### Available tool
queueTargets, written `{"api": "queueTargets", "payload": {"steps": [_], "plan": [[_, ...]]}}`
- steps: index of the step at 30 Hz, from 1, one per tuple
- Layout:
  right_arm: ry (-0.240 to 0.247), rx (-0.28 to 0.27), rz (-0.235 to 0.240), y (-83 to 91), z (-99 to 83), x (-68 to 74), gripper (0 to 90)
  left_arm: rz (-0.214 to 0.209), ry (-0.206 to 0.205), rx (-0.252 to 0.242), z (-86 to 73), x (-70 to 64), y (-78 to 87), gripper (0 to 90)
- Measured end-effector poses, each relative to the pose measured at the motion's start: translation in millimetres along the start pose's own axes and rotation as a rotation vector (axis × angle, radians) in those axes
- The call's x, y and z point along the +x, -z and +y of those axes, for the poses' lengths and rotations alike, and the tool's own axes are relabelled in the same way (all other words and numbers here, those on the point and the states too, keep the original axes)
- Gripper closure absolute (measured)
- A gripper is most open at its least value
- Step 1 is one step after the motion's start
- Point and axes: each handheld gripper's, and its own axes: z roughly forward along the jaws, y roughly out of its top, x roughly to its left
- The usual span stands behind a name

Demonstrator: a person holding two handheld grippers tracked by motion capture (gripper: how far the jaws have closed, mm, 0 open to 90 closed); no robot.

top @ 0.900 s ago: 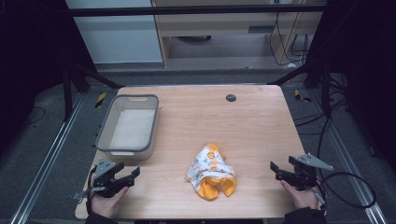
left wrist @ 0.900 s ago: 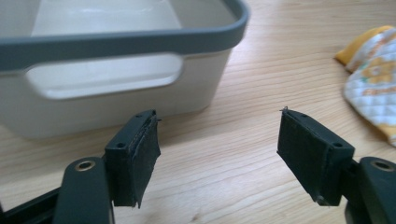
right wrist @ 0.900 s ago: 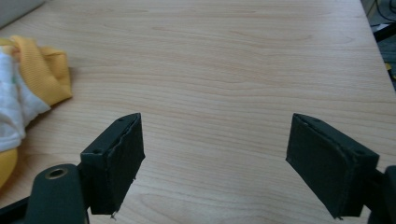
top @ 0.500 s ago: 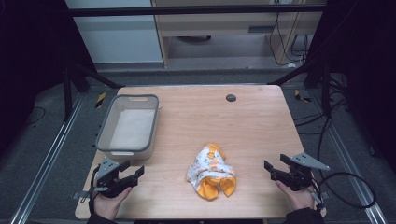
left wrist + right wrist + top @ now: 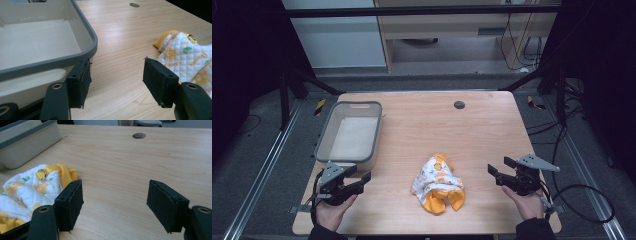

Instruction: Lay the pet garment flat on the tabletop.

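The quilted cloth (image 5: 438,182), white with yellow flower prints and a yellow lining, lies crumpled on the wooden bench (image 5: 427,125) near its front edge, about midway between the two grippers and touched by neither. The left gripper (image 5: 357,177) sits at the front left of the bench, held in the person's left hand (image 5: 332,210), with its jaws spread apart and nothing between them; in the left gripper view the cloth (image 5: 186,56) lies ahead and off to the right of the jaws, past the right-hand one, while the grey-rimmed tub (image 5: 47,42) stands just beside the left-hand one. In the high view that tub (image 5: 349,132) stands on the left part of the bench, just beyond the left gripper and apart from the cloth. The right gripper (image 5: 499,172) rests at the front right, held in the right hand (image 5: 527,202), its jaws likewise released and wide, pointing toward the cloth. In the right gripper view the cloth (image 5: 32,187) lies to the left of the jaws, partly behind the left-hand one, with a small metal ring (image 5: 40,173) on a yellow strap; bare wood fills the gap between the jaws. A small dark round insert (image 5: 459,105) sits in the bench near its far edge.
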Motion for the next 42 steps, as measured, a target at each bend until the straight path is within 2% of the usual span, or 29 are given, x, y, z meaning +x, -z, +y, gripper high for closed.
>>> {"api": "queueTargets", "payload": {"steps": [6,12,20,26,33,42], "plan": [[0.009,-0.005,0.021,-7.0,13.7,3.9,30.6,-0.01,-0.022,-0.008,7.2,-5.6,-4.2,40.7],[0.044,0.002,0.041,-14.8,22.0,13.4,33.3,-0.033,-0.045,-0.023,17.6,-15.0,-12.2,42.3],[0.05,0.015,0.086,-29.8,26.7,24.2,36.9,-0.065,-0.071,-0.012,29.1,-32.6,-34.9,43.0],[0.064,0.032,0.104,-41.8,30.2,29.7,39.8,-0.086,-0.096,0.009,36.0,-45.8,-51.1,43.1],[0.086,0.056,0.135,-56.7,32.0,37.8,42.1,-0.128,-0.119,0.062,39.8,-59.8,-74.5,43.0],[0.098,0.083,0.157,-71.8,24.8,43.8,43.3,-0.164,-0.113,0.093,38.4,-74.6,-95.8,42.8]]}}
